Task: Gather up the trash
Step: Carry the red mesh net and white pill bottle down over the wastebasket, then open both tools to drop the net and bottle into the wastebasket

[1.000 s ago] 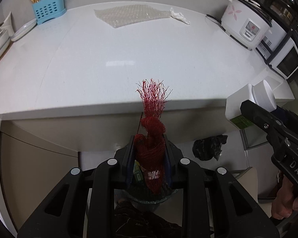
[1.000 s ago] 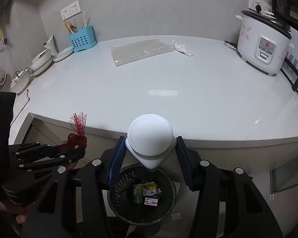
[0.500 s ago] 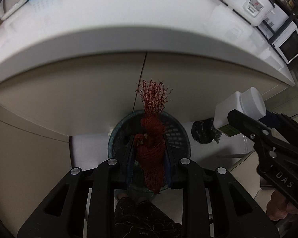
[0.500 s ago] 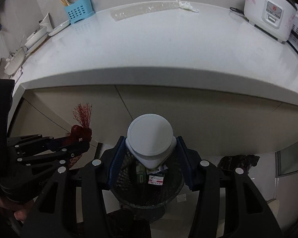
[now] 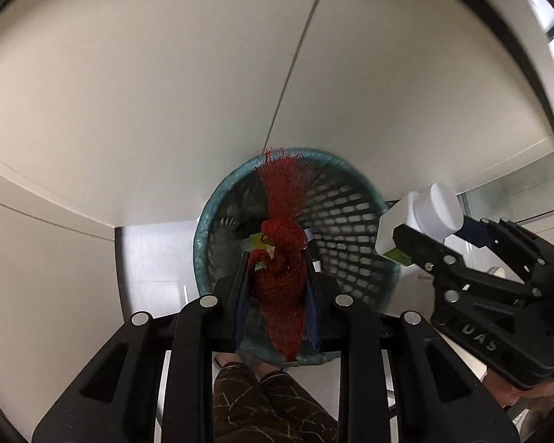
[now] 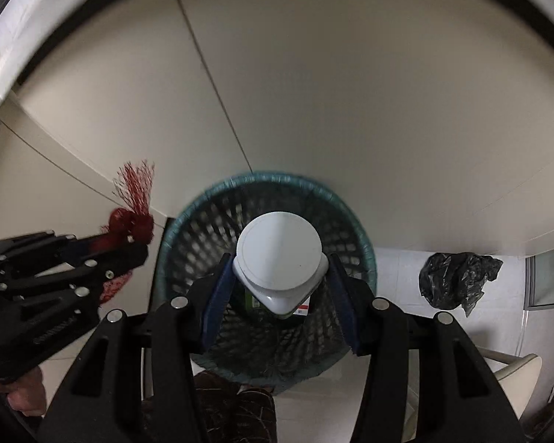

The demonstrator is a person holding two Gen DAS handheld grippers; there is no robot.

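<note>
Both grippers have dropped from counter height down in front of the cabinet doors, so the white worktop that filled the view a second ago is gone and the wastebasket (image 6: 188, 221) now sits right under them. From where I stand, the left gripper (image 5: 275, 280) is clamped narrow on a bundle of red mesh netting (image 5: 280, 258), its frayed end fanning out ahead of the fingers and hanging over the basket's open mouth. The right gripper (image 6: 280, 277) pinches a white bottle (image 6: 279, 254) by its body, the round cap facing the camera, and it too hangs above the mesh basket, roughly over the middle in its own view. Some scraps of packaging already lie in the bottom of the bin. A crumpled black plastic bag (image 6: 458, 280) lies on the floor to the right, apart from the basket. I'd say this is the drop-off step: two pieces of trash are carried and lined up, neither yet let go. What comes next should be simply spreading the fingers of each gripper while they stay over the opening. The netting may snag on the pads or catch on the rim, so a small shake or a lower release could be needed; the bottle looks likely to fall cleanly.
</note>
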